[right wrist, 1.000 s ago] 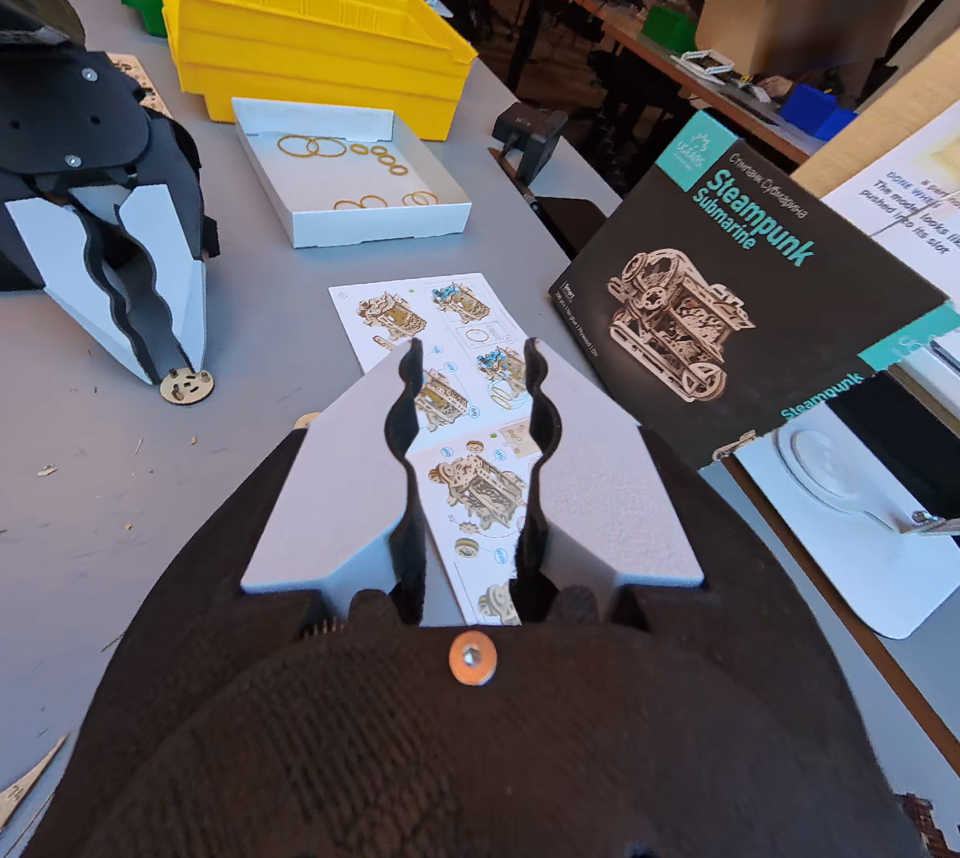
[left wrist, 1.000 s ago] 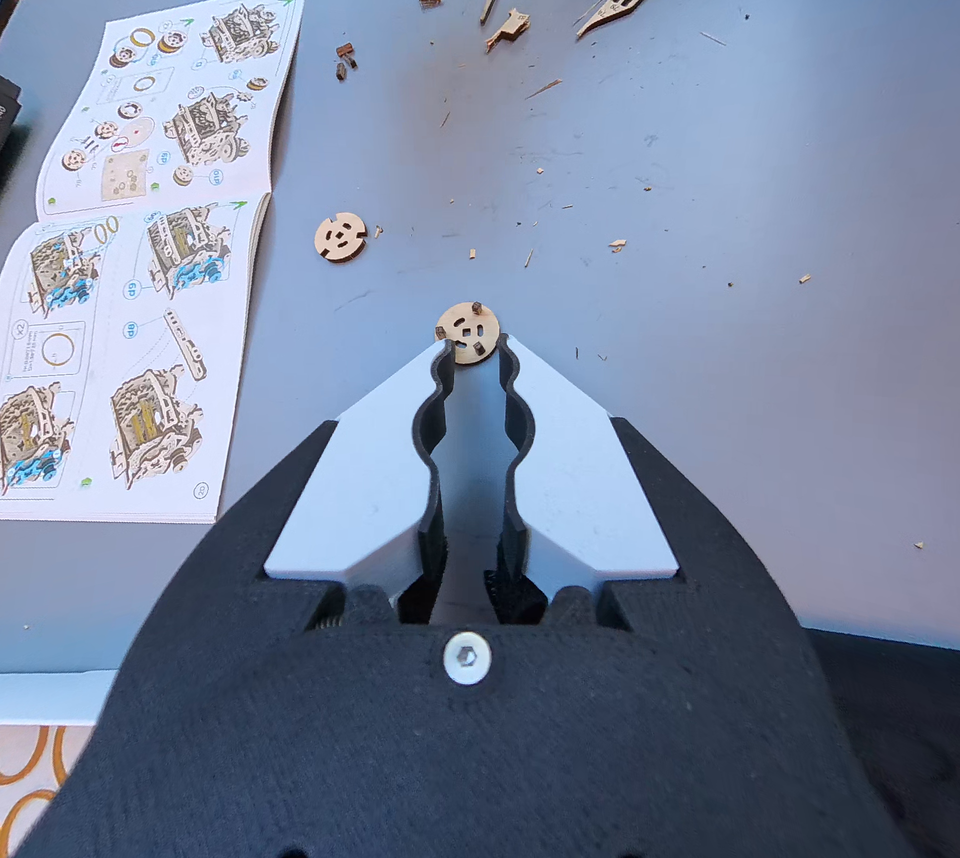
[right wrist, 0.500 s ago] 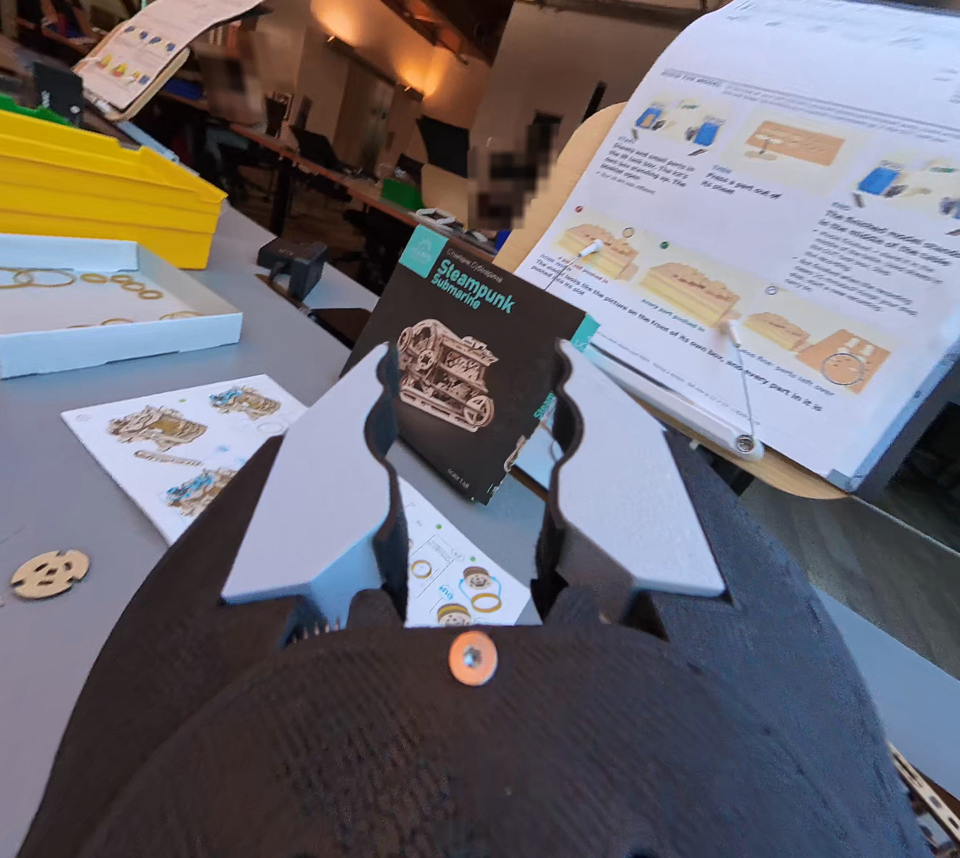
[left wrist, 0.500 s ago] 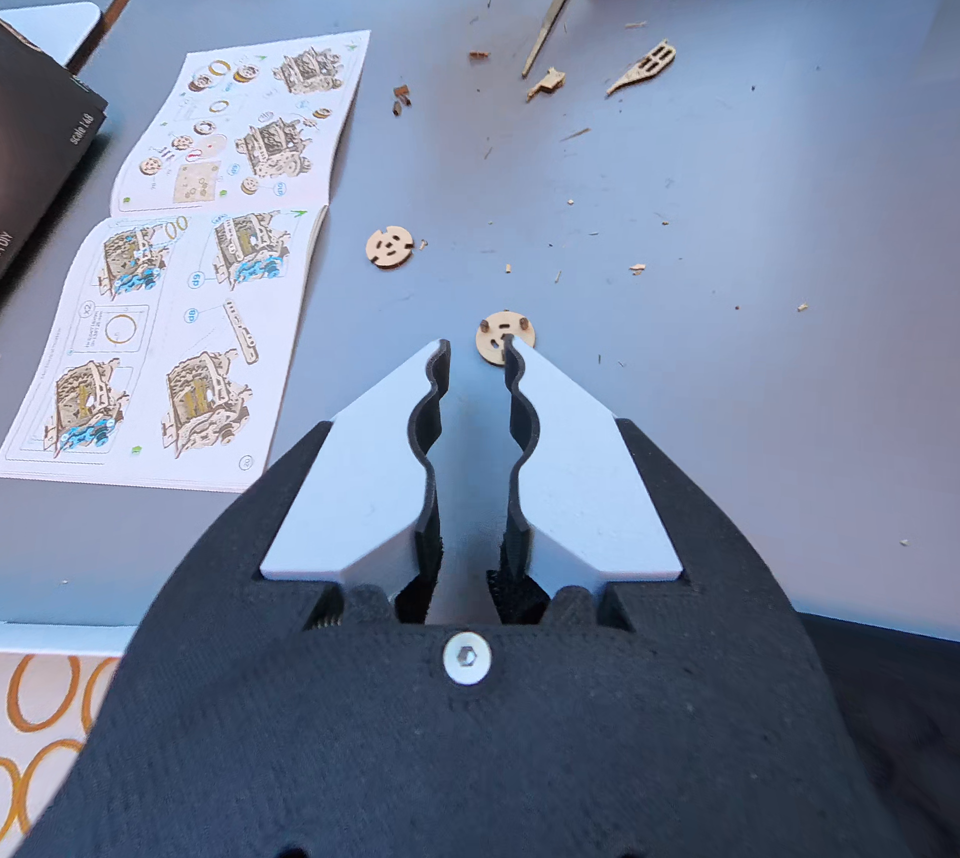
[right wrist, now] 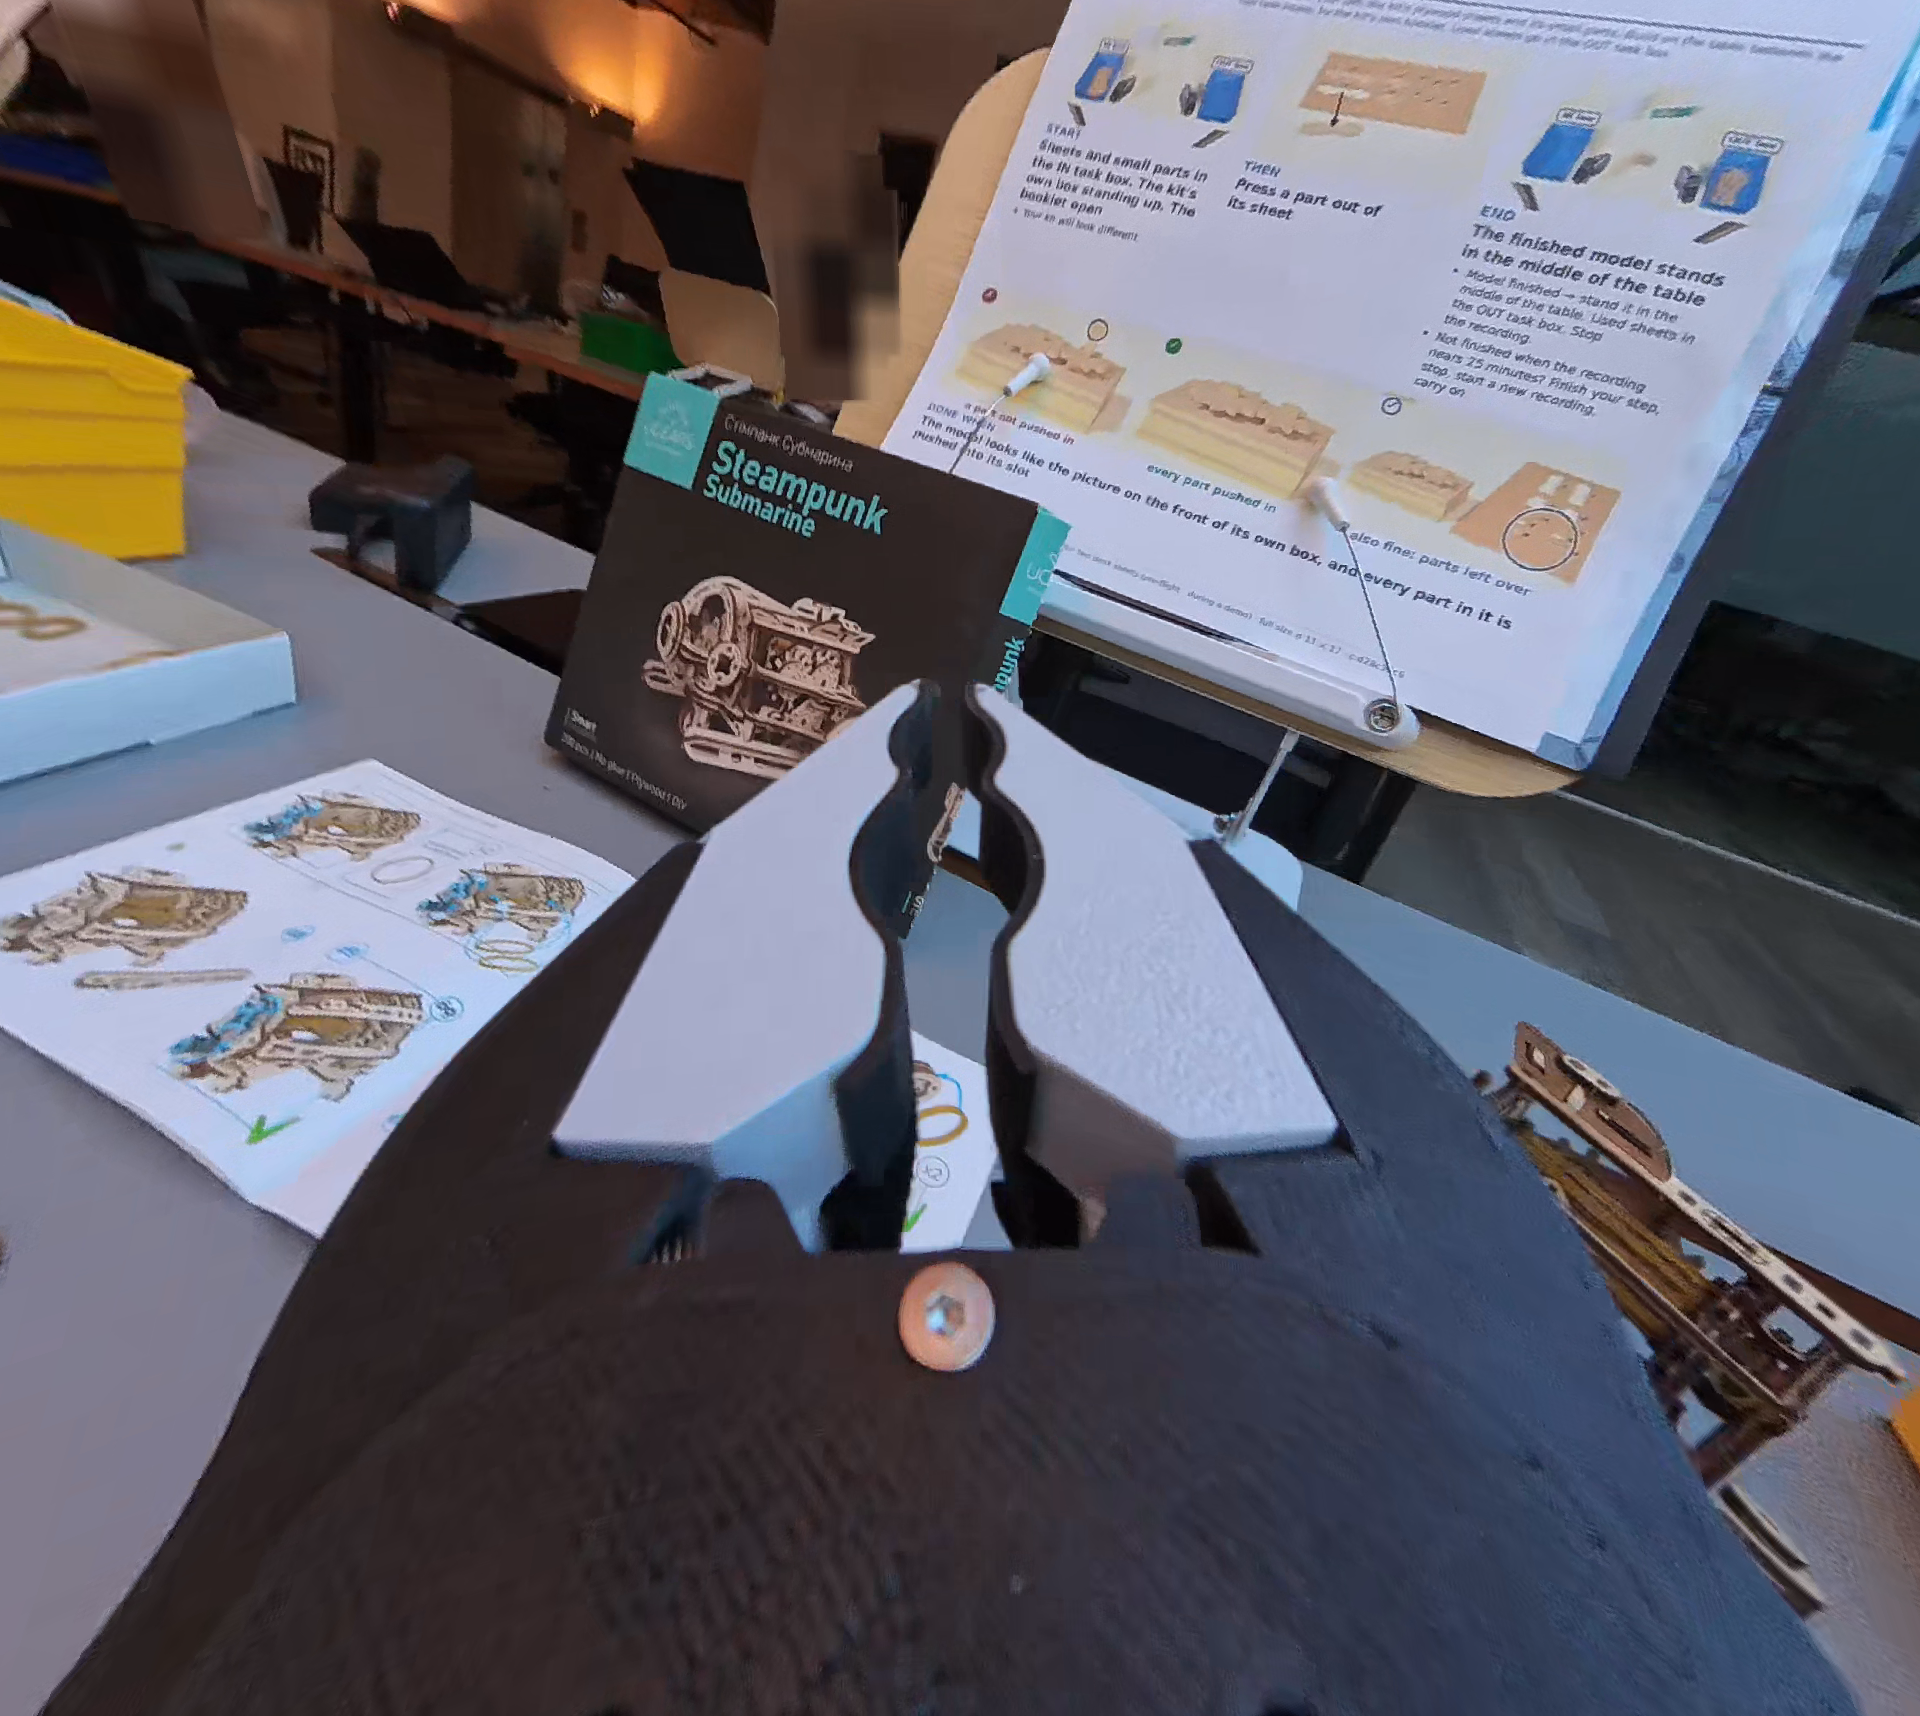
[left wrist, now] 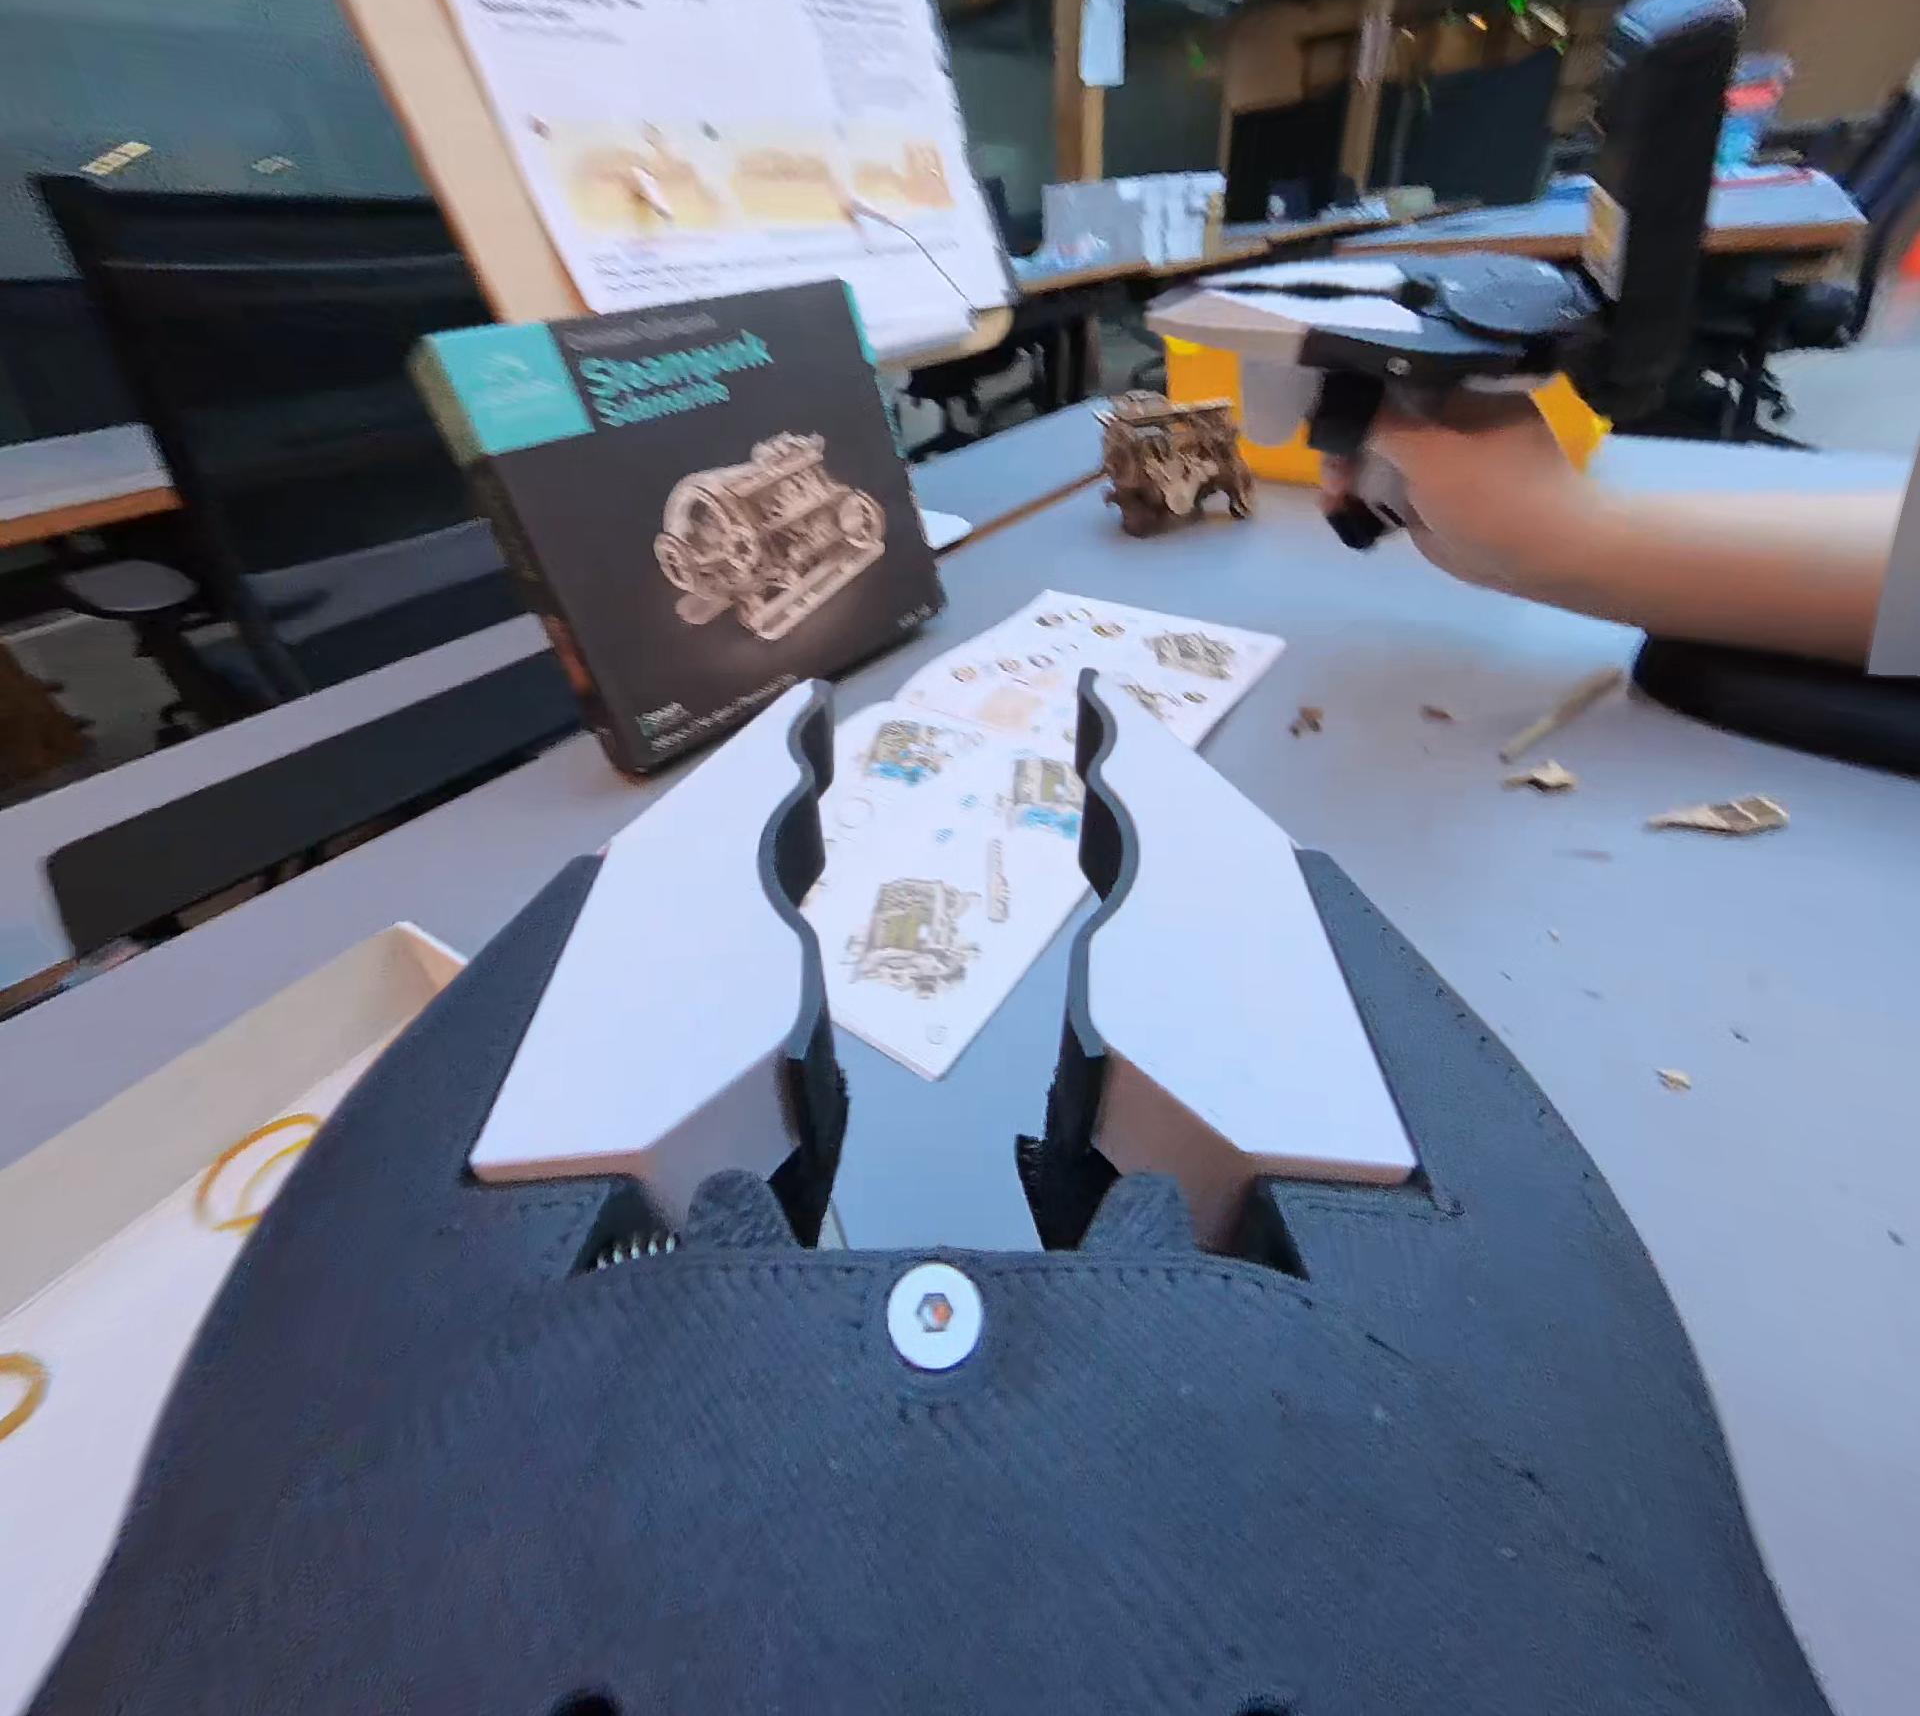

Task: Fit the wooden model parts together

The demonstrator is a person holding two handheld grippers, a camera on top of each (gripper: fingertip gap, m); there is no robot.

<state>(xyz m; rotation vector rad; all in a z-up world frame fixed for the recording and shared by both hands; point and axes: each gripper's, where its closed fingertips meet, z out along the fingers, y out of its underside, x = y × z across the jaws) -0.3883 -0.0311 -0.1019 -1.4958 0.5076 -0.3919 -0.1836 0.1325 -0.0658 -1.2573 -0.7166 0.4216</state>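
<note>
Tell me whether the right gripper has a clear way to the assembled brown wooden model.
Probably yes: the right gripper, nearly shut and empty, hangs above the assembled brown wooden model, with nothing between them.

You can read print on the dark kit box (right wrist: 790, 617) and the propped instruction sheet (right wrist: 1455, 264). The open booklet (right wrist: 260, 960) on the counter (right wrist: 623, 793) carries small step numbers.

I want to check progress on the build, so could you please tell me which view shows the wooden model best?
The left wrist view: the wooden model stands whole on the table, though blurred. The right wrist view shows only part, cut off at the edge.
</note>
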